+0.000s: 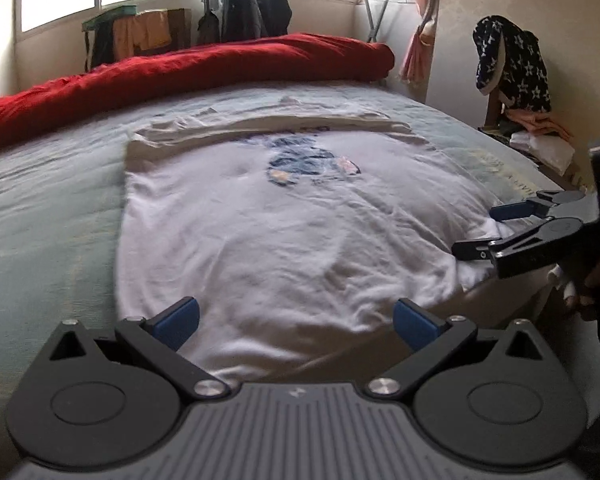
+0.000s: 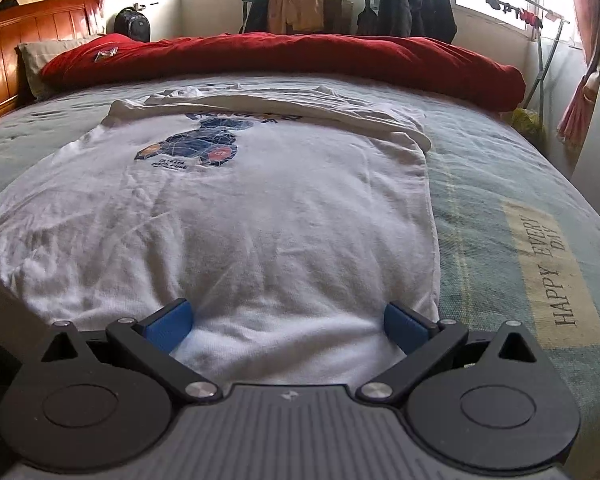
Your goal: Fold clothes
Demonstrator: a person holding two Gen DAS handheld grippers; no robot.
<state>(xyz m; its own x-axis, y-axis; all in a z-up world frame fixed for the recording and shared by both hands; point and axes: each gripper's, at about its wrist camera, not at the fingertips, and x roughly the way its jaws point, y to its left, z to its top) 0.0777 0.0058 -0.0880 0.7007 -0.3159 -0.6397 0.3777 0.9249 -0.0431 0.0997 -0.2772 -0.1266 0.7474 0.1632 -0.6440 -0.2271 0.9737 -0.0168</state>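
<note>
**White T-shirt flat on bed, both grippers spread at near hem**

- White T-shirt (image 2: 236,216) lies spread on the grey-green bed sheet (image 2: 484,184), print side up. Blue geometric print (image 2: 192,150) sits toward the far end of the shirt.
- Far end of the shirt shows a folded-over band of fabric (image 2: 300,110) running across its width, with a sleeve edge at the right.
- Near hem reaches the bed edge, bunched and wrinkled there.
- Left gripper (image 1: 296,320): jaws wide apart, blue pads on either side of the near hem, nothing clamped between them. Left view is motion-blurred.
- Right gripper (image 2: 288,320): jaws also wide apart, straddling the hem near the shirt's right edge, holding nothing. In the left wrist view it (image 1: 480,232) comes in from the right, fingers parted, at the shirt's right hem corner; whether it touches the cloth there cannot be told.
- Red duvet (image 2: 300,58) is rolled along the far side of the bed, well apart from the shirt.
- Sheet carries a beige label reading "HAPPY EVERY DAY" (image 2: 548,268) to the right of the shirt.
- Dark jackets on a drying rack (image 2: 412,0) stand by the windows behind the bed
</note>
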